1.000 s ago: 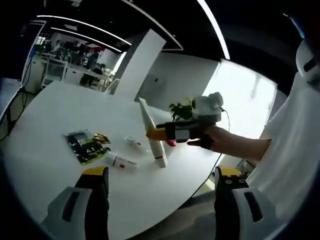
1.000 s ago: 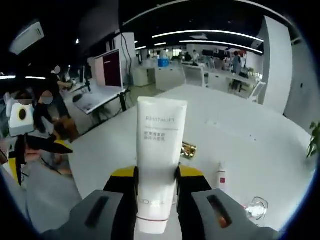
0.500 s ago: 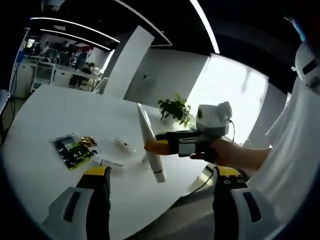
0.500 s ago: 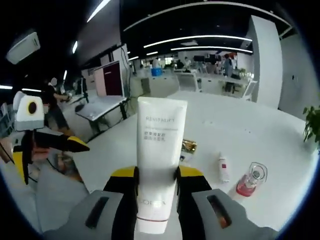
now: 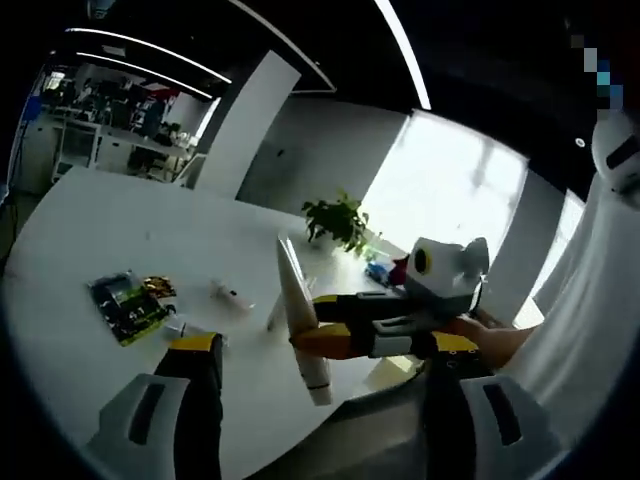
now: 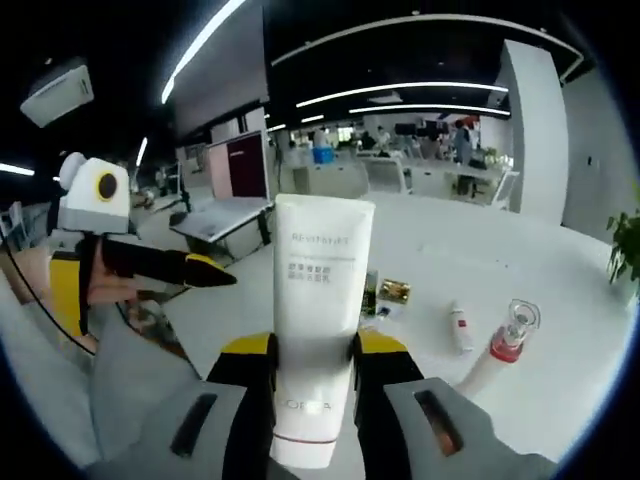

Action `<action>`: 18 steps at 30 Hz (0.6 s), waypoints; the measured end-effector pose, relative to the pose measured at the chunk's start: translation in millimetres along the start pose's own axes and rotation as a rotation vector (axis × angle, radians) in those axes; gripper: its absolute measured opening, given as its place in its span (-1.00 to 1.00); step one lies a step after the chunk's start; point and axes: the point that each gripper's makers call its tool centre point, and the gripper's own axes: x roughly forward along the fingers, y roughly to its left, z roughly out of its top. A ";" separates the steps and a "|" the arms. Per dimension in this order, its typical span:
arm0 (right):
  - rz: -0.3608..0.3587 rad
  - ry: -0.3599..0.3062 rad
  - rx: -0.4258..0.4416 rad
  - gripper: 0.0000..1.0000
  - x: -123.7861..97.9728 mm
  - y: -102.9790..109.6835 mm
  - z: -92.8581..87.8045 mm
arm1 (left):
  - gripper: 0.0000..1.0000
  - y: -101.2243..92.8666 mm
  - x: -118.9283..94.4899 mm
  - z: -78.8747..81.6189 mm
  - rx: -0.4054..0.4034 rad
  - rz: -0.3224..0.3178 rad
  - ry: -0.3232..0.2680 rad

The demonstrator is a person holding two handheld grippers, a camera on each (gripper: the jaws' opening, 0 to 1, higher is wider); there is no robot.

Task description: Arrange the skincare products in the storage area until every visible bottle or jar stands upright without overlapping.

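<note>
Tube (image 6: 318, 330) of white cream, clamped between both jaws of right gripper (image 6: 312, 385), cap end near the camera, flat crimped end pointing away. In left gripper view, same tube (image 5: 298, 318) seen edge-on, held above the near rim of round white table (image 5: 90, 225), cap hanging lowest. Left gripper (image 5: 315, 415) with jaws spread wide, nothing between them; seen also from right gripper view (image 6: 195, 270), off to the left, yellow tips pointing toward the tube but apart from it. On the table, past the tube: small white tube with red mark (image 6: 460, 328) lying flat, clear bottle with pink liquid (image 6: 512, 335) beside it, dark packets (image 6: 385, 293) near. Green plant (image 5: 337, 220) at the far table edge.
</note>
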 end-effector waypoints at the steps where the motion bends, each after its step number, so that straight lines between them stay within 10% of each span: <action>1: 0.009 -0.008 0.004 -0.43 -1.1 5.2 0.1 | 0.50 -0.7 0.1 1.1 0.002 0.001 0.000; 18: 0.103 -0.048 0.036 -0.43 -15.1 59.0 -2.9 | 0.23 -7.9 12.9 -3.1 -0.042 0.005 -0.006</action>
